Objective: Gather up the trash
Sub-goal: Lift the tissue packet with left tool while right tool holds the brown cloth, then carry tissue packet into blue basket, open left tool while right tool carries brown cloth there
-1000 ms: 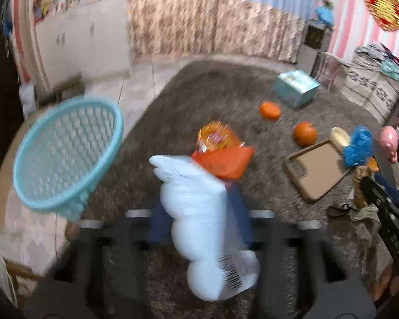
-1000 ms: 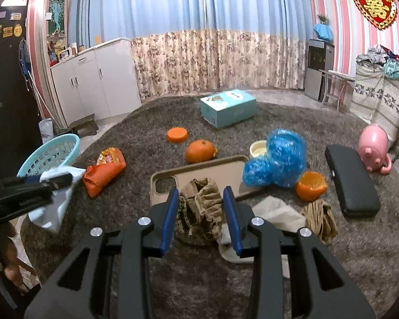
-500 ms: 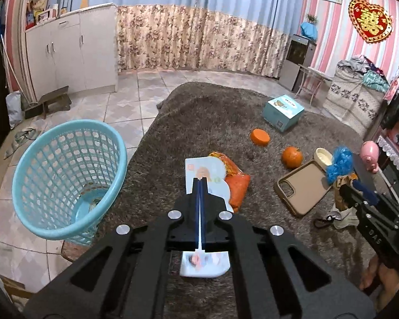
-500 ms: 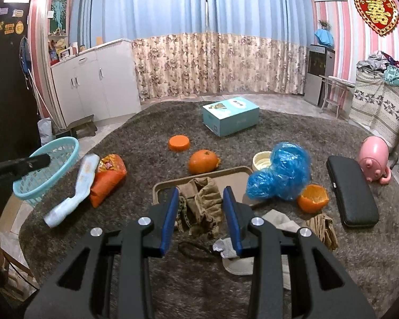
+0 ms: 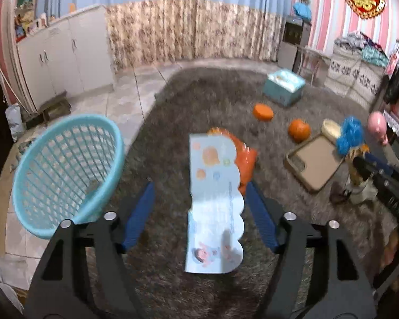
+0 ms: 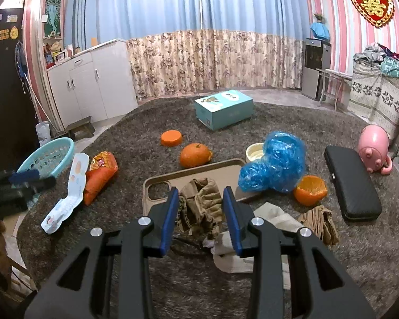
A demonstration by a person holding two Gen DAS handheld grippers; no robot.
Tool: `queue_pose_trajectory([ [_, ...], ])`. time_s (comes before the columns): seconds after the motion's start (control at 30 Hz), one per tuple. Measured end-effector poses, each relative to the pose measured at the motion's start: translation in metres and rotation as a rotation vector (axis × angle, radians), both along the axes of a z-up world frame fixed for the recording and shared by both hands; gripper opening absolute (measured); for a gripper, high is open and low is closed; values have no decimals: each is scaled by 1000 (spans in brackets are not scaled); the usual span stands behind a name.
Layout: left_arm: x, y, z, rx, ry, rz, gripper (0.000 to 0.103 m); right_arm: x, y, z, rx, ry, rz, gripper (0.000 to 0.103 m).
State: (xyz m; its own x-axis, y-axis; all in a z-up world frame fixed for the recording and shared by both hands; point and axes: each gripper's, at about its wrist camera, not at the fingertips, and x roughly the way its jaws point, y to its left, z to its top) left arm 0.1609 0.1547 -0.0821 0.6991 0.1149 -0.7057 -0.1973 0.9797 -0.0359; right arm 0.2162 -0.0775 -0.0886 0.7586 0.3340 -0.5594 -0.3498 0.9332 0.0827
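Observation:
A light blue wrapper lies flat on the grey rug beside an orange snack bag. My left gripper is open, one finger on each side of the wrapper. The turquoise basket stands tilted to its left at the rug's edge. My right gripper is shut on a crumpled brown paper wad and holds it over the rug. The wrapper, snack bag and basket also show at left in the right wrist view.
On the rug lie a tan tray, an orange, an orange lid, a blue plastic bag, an orange peel half, white and brown paper, a black case, a teal box and a pink toy.
My left gripper held the wrapper up a second ago. It has let go and opened wide, and the wrapper now lies on the rug. The right gripper still holds the brown wad.

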Motion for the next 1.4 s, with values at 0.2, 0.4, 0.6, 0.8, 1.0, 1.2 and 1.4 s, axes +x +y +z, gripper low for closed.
queue_pose_trajectory([
  [0.2,19,-1,-38,-41,105,-8,72,2,-1,-3,3,5,-2,35],
  [0.4,24,-2,-43,-53,118,-21,52,1,-2,-4,2,5,-3,35],
  [0.6,9,0,-21,-46,43,-19,52,2,0,-1,-2,-6,3,35],
  [0.8,-8,6,24,3,-109,15,52,5,9,15,7,-46,15,35],
  [1.0,-16,25,58,25,-229,51,52,8,34,38,19,-99,46,35],
  [1.2,-27,52,78,44,-300,99,52,11,69,57,35,-158,100,35],
  [1.4,-32,89,82,70,-315,160,52,22,110,73,80,-171,138,35],
])
